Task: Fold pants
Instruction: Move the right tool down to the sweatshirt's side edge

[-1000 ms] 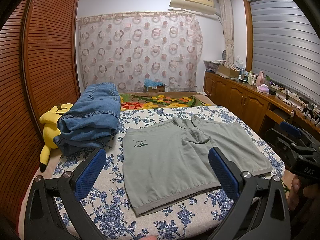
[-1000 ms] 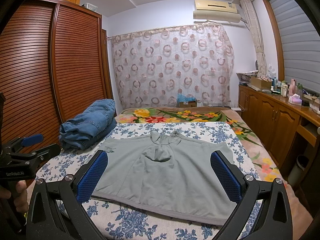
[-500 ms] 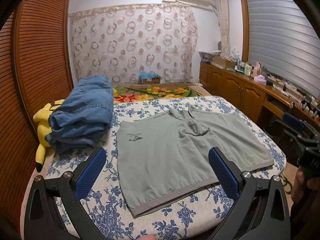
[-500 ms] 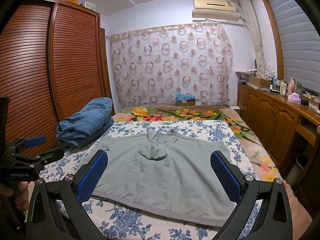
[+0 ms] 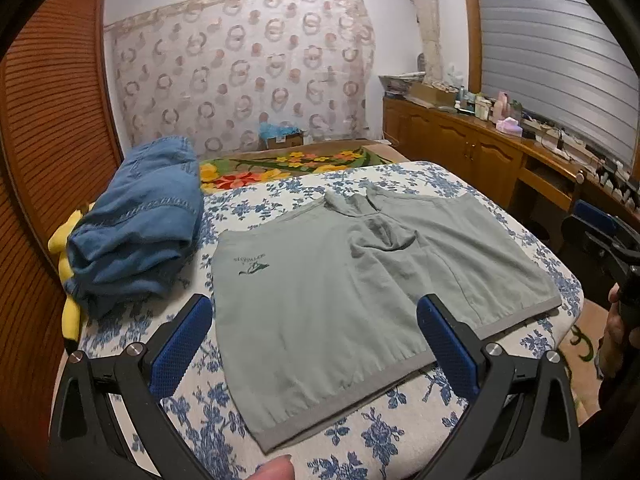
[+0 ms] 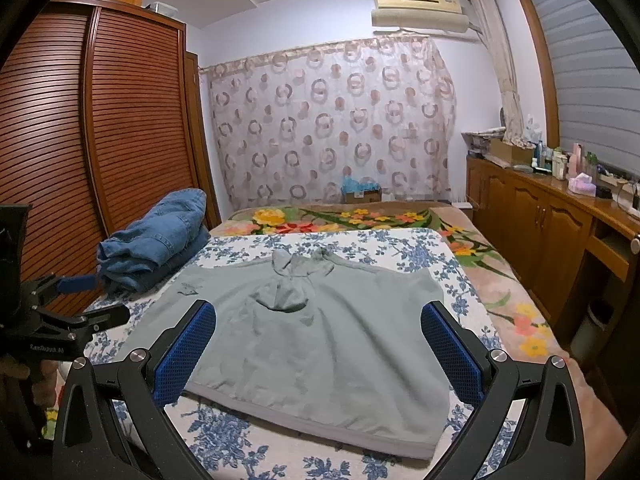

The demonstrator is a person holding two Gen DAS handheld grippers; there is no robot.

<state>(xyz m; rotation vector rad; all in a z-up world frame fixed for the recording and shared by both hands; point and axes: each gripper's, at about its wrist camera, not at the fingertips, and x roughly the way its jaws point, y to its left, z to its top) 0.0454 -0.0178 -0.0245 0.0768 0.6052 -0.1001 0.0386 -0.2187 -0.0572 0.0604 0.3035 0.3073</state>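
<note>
One pair of grey-green pants [image 5: 352, 304] lies spread flat on the near part of the floral bedsheet [image 5: 404, 432]. Folded jeans [image 5: 140, 232] sit just left of them. The left gripper [image 5: 316, 344] and right gripper [image 6: 320, 344] hover above the near hem, fingers spread wide, holding nothing.
</note>
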